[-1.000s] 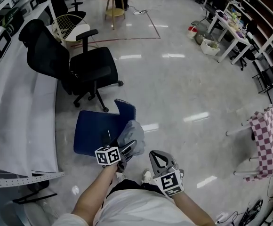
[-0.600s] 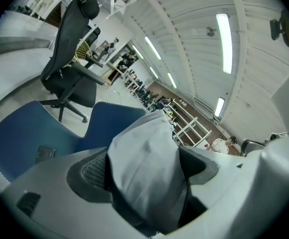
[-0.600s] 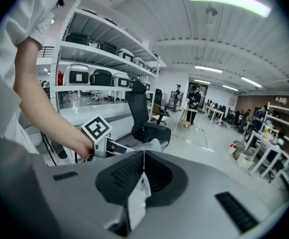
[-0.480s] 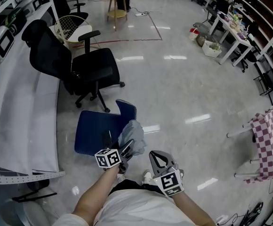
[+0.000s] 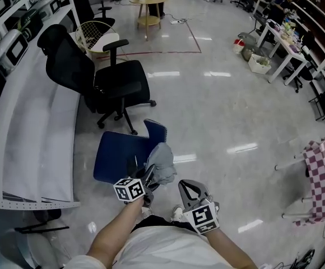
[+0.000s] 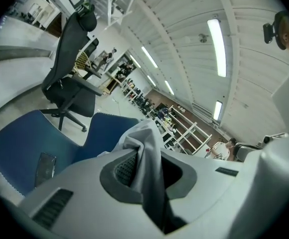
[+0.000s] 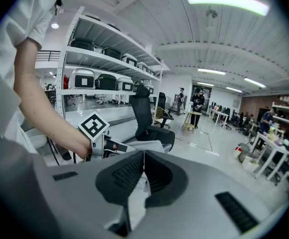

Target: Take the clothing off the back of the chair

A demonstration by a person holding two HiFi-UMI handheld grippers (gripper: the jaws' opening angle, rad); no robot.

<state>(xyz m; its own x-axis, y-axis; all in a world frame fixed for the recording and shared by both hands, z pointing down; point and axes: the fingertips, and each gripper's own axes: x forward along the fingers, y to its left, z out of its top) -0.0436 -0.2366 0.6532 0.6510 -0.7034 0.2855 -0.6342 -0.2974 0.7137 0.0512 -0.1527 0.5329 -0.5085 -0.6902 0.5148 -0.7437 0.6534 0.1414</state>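
The left gripper [image 5: 149, 174] is closing its jaws on a fold of the grey cloth [image 5: 162, 158], which runs between its pads. The cloth hangs over the back of the blue chair [image 5: 117, 156], near the person. Just right of it hovers the right gripper [image 5: 185, 186], jaws together and empty. A black chair [image 5: 115, 86] stands farther off.
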